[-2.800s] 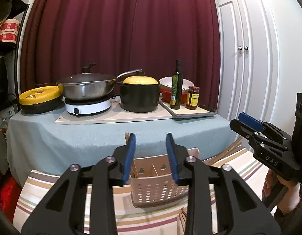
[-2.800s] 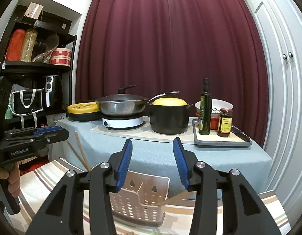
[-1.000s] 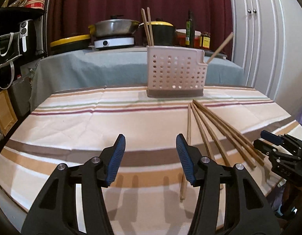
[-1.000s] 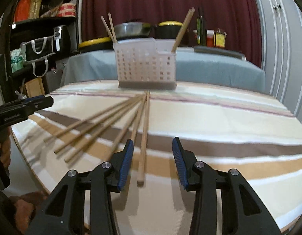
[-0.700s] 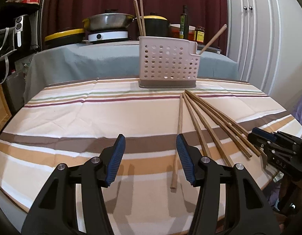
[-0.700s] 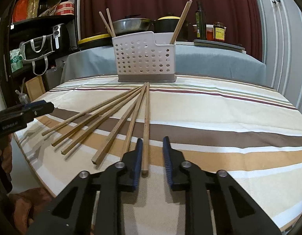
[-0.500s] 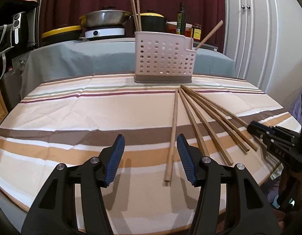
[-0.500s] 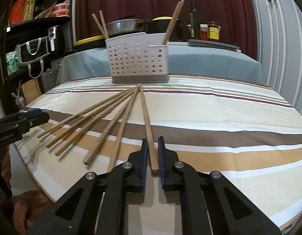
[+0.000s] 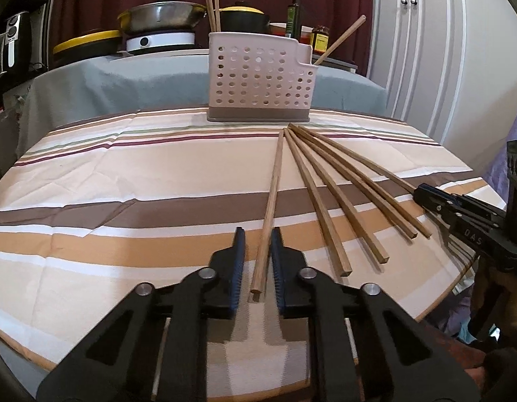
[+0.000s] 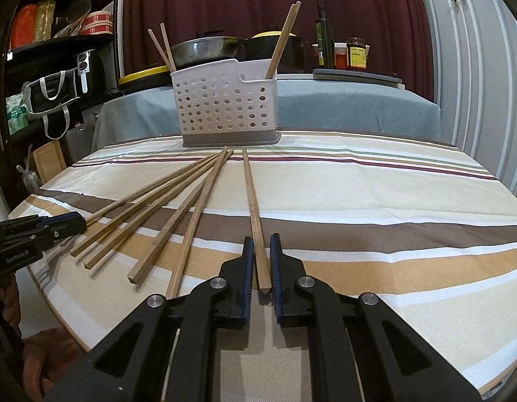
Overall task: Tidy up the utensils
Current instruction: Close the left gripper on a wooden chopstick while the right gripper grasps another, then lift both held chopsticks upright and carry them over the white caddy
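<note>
Pickup is in hand: near the striped tablecloth's [image 10: 375,184] front edge, one long wooden chopstick [image 10: 255,214] is pinched by the right gripper [image 10: 259,268], another [image 9: 270,207] is straddled by the narrowed left gripper [image 9: 257,261], and lifting toward the perforated white plastic caddy [image 10: 224,107] is judged next.

The utensil holder [image 9: 261,77] [image 10: 224,107] is a pale perforated plastic caddy on a grey base. It stands upright at the far edge of the striped surface. Two wooden chopsticks [image 9: 211,0] [image 10: 164,47] stand in its taller end, and a leaning pair [image 10: 285,33] rests in the lower, notched end.

Six more wooden chopsticks lie flat in a fan. Their far tips converge just before the holder's base, and their near ends spread toward the near edge.
- The leftmost chopstick [image 9: 271,184] [image 10: 141,193] lies between the narrowed left gripper [image 9: 257,234] fingers.
- The rightmost chopstick [image 10: 253,207] [image 9: 369,164] is pinched by the right gripper [image 10: 260,239].
- The four middle chopsticks [image 9: 317,207] [image 10: 179,217] lie free.
</note>
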Tool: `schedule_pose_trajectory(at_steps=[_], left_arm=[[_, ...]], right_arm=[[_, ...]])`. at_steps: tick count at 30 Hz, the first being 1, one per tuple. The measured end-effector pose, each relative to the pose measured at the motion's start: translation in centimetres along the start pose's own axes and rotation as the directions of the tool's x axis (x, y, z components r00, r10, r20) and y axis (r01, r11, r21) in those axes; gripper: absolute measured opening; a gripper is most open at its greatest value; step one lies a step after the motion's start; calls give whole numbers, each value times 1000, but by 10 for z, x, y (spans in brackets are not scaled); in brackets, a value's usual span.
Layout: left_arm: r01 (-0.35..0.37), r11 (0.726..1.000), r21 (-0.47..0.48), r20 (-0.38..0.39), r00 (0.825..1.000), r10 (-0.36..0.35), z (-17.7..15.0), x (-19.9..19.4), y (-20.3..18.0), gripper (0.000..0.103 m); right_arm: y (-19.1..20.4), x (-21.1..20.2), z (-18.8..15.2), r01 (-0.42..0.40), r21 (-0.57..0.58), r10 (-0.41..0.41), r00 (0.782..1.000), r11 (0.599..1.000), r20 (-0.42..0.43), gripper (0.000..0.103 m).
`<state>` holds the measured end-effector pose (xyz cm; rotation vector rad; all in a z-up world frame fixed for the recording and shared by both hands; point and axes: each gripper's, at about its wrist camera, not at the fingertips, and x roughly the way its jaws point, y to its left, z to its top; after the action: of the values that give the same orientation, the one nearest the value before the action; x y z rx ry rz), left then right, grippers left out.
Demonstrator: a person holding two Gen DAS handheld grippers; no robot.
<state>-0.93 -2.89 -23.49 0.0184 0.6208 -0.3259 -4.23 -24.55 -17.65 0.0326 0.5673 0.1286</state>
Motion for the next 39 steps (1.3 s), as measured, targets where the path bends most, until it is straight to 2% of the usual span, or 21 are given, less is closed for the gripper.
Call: schedule_pose_trajectory(at_steps=[15, 20, 31, 39], left_arm=[[4, 1000, 26, 16, 1000, -4, 4, -3, -3, 7], [-4, 999, 34, 34, 999, 3, 8, -7, -3, 6], [-28, 999, 36, 113, 993, 24, 23, -26, 1, 6], [-53, 998, 20, 179, 983, 49, 46, -48, 7, 6]], right_arm=[[-1, -2, -2, -17, -6, 17, 1000, 1000, 21, 12], [-1, -4, 1, -19, -9, 19, 1000, 1000, 21, 9], [9, -24, 27, 6, -43, -2, 997, 999, 79, 7], [13, -45, 54, 15, -52, -8, 990, 999, 143, 7]])
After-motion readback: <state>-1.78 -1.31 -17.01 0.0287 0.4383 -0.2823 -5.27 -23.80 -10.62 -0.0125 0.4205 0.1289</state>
